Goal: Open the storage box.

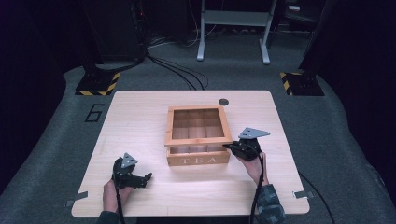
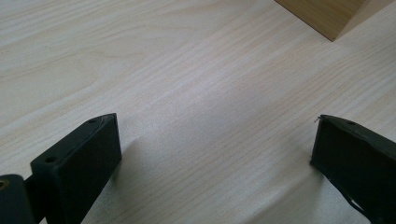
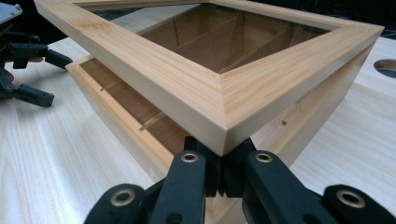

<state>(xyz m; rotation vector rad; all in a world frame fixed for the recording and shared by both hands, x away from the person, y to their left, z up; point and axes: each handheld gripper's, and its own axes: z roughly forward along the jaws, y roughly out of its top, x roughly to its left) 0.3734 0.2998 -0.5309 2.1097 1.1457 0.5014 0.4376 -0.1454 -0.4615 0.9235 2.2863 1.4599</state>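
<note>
A wooden tea box [image 1: 198, 159] marked TEA stands mid-table, its several compartments looking empty. Its glass-paned lid [image 1: 198, 140] is tilted up at the front, leaving a gap above the front wall. My right gripper [image 1: 229, 146] is at the box's front right corner. In the right gripper view it [image 3: 220, 161] is shut with nothing between the jaws, its tips tucked under the raised lid's [image 3: 187, 88] corner, above the box body [image 3: 116, 121]. My left gripper [image 1: 147, 178] rests near the table's front left, open and empty [image 2: 215, 126], apart from the box corner [image 2: 327, 14].
The light wooden table [image 1: 140, 116] has a round dark cable hole [image 1: 223, 101] behind the box. Bare tabletop lies left and right of the box. Cables, stand feet with yellow-black tape and a metal frame are on the floor beyond.
</note>
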